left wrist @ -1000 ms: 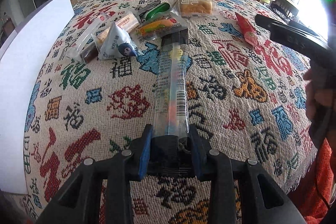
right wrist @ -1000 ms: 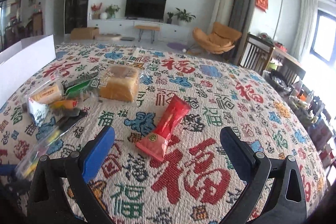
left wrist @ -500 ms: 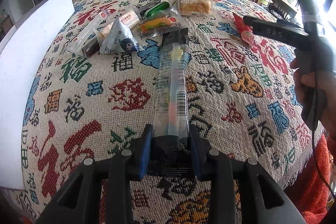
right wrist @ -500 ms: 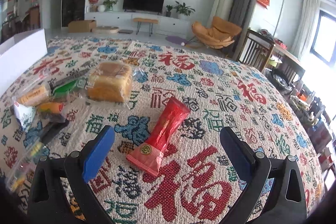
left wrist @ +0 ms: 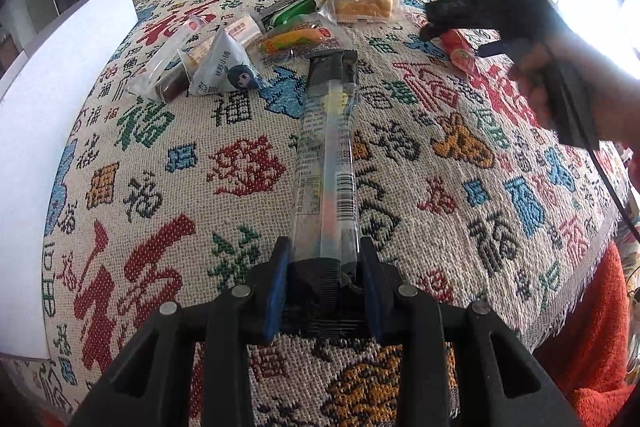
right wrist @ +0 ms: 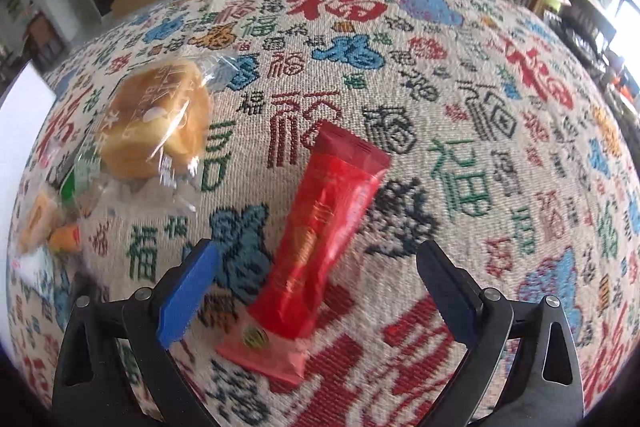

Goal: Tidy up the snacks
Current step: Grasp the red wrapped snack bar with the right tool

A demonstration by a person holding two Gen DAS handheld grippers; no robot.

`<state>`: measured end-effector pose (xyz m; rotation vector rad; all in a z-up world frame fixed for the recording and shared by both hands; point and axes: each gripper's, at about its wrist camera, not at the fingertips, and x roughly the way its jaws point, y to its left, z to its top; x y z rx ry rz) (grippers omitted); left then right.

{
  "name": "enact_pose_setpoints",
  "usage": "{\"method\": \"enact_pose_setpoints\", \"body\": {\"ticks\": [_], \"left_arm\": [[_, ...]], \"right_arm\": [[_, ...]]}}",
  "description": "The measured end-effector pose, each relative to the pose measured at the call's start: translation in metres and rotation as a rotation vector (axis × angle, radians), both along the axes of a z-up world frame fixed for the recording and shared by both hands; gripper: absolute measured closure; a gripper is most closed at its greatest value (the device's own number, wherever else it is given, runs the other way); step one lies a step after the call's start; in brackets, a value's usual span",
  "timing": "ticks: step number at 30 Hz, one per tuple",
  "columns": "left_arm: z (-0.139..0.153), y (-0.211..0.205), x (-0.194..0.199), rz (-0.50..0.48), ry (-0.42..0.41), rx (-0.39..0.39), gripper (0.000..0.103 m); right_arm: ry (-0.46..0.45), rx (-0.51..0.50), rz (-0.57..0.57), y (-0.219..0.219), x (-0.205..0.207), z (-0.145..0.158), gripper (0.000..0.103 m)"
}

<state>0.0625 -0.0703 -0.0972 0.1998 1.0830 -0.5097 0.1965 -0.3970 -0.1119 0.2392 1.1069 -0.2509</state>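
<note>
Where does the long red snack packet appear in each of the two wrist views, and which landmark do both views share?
Left wrist view: red packet upper right, partly hidden behind the right gripper.
Right wrist view: it lies centre, between the open jaws of that gripper.
Shared landmark: the wrapped bread, left of the packet in both views.

The cloth [left wrist: 248, 163] over the surface is beige weave packed with red, green, blue, black and orange characters. Long red packet [right wrist: 316, 251] with a small gold emblem, golden-brown bread [right wrist: 156, 119] in clear wrap, a clear-and-black snack tube [left wrist: 326, 163], blue pads [right wrist: 188, 301].
</note>
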Motion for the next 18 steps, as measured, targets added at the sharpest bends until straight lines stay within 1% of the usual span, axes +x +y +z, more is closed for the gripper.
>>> {"method": "enact_pose_setpoints", "body": {"ticks": [2,3,4,5,6,7,8,9,10,12,13,15,18], "left_arm": [[0.0,0.001,-0.001,0.0,0.007,-0.003,0.07],[0.001,0.003,-0.002,0.0,0.011,-0.007,0.07],[0.001,0.004,-0.002,-0.001,0.013,-0.011,0.07],[0.001,0.005,-0.004,-0.003,0.013,-0.013,0.07],[0.001,0.005,-0.004,-0.005,0.013,-0.015,0.07],[0.001,0.005,-0.004,-0.009,0.015,-0.02,0.07],[0.001,0.005,-0.003,-0.011,0.018,-0.023,0.067],[0.001,0.005,-0.003,-0.015,0.023,-0.028,0.061],[0.001,0.005,-0.002,-0.023,0.035,-0.042,0.059],[0.003,0.006,0.0,-0.033,0.057,-0.056,0.048],[0.005,0.007,0.001,-0.035,0.06,-0.051,0.045],[0.009,0.006,0.002,-0.046,0.046,-0.038,0.035],[0.015,-0.007,0.013,-0.059,0.009,0.009,0.03]], "right_arm": [[0.034,0.02,-0.045,0.0,0.007,-0.007,0.005],[0.037,0.013,-0.059,0.001,0.008,-0.008,0.006],[0.038,-0.01,-0.062,0.004,0.008,-0.008,0.013],[0.034,-0.04,-0.049,0.008,0.006,-0.008,0.021],[0.021,-0.042,-0.03,0.011,0.005,-0.006,0.028],[0.013,-0.048,-0.005,0.014,0.003,-0.004,0.042],[0.011,-0.048,0.015,0.016,0.0,-0.002,0.058],[0.012,-0.041,0.026,0.018,-0.004,0.0,0.067],[0.015,-0.031,0.031,0.016,-0.007,0.001,0.077],[0.017,0.003,0.045,0.016,-0.022,0.002,0.077],[0.017,0.014,0.053,0.016,-0.027,0.003,0.077],[0.017,0.064,0.077,0.016,-0.048,0.004,0.077],[0.025,0.136,0.104,0.018,-0.078,0.006,0.077]]}}
